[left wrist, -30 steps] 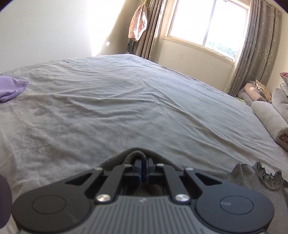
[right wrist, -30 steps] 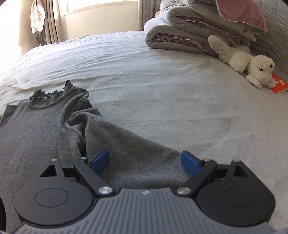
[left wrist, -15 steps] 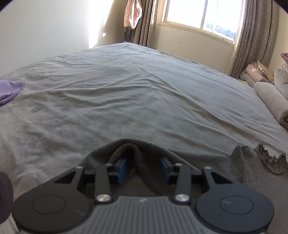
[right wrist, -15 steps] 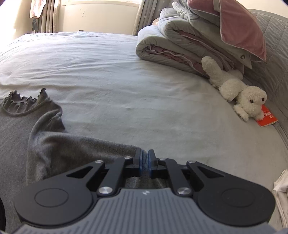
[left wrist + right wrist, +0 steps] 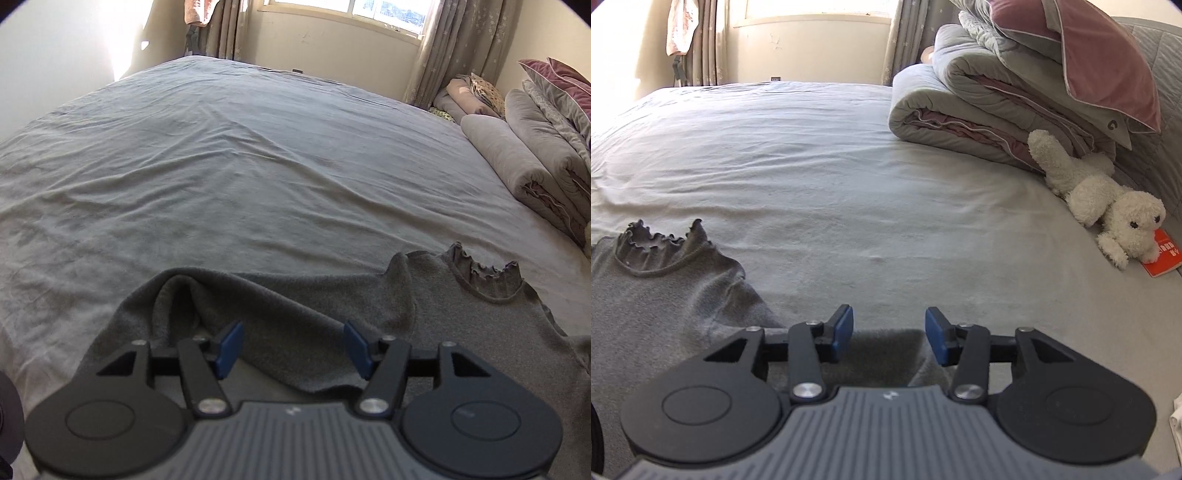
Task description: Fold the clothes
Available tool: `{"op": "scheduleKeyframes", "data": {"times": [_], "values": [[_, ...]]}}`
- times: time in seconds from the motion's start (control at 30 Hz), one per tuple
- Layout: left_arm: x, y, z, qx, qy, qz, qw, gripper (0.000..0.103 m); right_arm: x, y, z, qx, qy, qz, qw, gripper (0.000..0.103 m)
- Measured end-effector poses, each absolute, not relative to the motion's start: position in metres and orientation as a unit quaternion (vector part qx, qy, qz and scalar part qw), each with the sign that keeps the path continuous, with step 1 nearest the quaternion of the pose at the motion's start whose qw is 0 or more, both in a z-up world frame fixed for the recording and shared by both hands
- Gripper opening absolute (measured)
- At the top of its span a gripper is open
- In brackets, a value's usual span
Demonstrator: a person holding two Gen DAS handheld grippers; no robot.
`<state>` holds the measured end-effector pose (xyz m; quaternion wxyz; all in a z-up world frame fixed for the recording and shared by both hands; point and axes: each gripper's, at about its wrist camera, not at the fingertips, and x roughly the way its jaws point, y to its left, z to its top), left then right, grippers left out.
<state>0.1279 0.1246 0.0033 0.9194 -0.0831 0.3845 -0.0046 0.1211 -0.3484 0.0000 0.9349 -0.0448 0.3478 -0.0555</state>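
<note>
- The grey top (image 5: 424, 314) lies flat on the bed (image 5: 258, 166), frilled collar at 2 o'clock of the left tongs (image 5: 293, 345), apparently spread for folding.
- Left tongs stand wide over a released sleeve fold; they were clamped a second ago and have just been opening.
- Right tongs (image 5: 889, 334), half apart, were pinching the sleeve end half a second ago; jaws have just been opening, cloth lying between them ungripped.

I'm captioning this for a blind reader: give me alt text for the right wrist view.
The right gripper hovers with jaws open, having just opened, over a grey top with a frilled collar, on a bed sheet. Folded bedding and a white plush toy lie beyond.
</note>
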Motion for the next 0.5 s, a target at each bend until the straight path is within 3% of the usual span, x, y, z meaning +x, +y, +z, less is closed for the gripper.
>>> {"op": "scheduleKeyframes", "data": {"times": [0.3,0.4,0.5], "values": [[0.201,0.094,-0.02,0.027,0.359,-0.047,0.932,0.067,0.158,-0.307,-0.015,-0.017,0.34,0.055,0.939,0.047],[0.221,0.095,-0.036,0.03,0.368,-0.06,0.928,0.06,0.176,-0.304,-0.03,-0.006,0.35,0.069,0.934,0.047],[0.224,0.1,-0.043,0.011,0.366,-0.073,0.928,0.06,0.191,-0.302,-0.045,0.007,0.359,0.074,0.93,0.047]]}}
